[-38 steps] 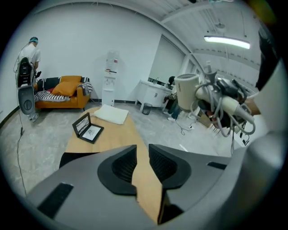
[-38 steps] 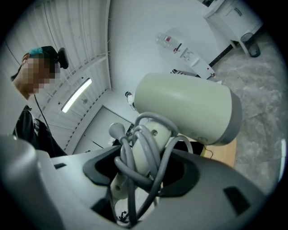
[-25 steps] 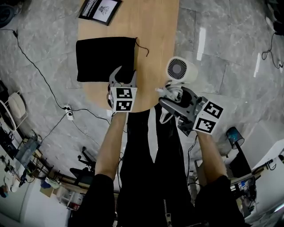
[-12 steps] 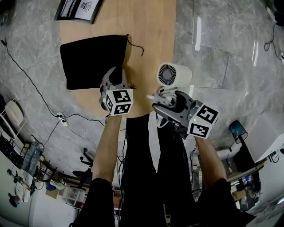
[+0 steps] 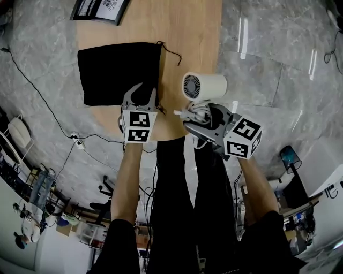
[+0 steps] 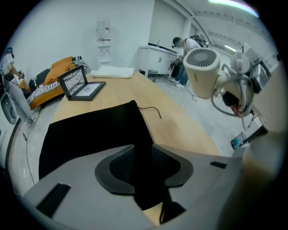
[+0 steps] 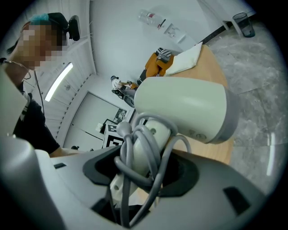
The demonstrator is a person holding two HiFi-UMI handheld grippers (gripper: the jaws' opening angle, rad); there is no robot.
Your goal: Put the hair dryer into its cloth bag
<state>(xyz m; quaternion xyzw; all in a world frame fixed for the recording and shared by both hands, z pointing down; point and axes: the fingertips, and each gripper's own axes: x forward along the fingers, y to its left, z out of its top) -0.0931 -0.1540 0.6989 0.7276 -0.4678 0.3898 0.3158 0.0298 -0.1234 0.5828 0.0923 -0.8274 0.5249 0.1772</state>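
Note:
The black cloth bag point(image 5: 119, 72) lies flat on the wooden table point(image 5: 187, 32), its drawstring point(image 5: 171, 53) trailing off the far right corner. My left gripper point(image 5: 143, 92) is down at the bag's near right corner. In the left gripper view black cloth point(image 6: 90, 130) fills the gap in the left gripper point(image 6: 143, 155), and the jaws are opening slightly. My right gripper point(image 5: 206, 119) is shut on the cream hair dryer point(image 5: 203, 86) by its cord-wrapped handle point(image 7: 144, 152). The dryer hangs over the table's near right edge, right of the bag, grille towards me.
A framed picture point(image 5: 101, 8) leans at the table's far left, and a folded white cloth point(image 6: 112, 72) lies beyond it. A power strip and cables point(image 5: 80, 142) lie on the grey floor at left. The table's rounded near edge point(image 5: 161, 131) is just below both grippers.
Both grippers have come down towards the table. The left one's jaws have narrowed onto the bag's near right corner. The dryer has moved left, closer to the bag.

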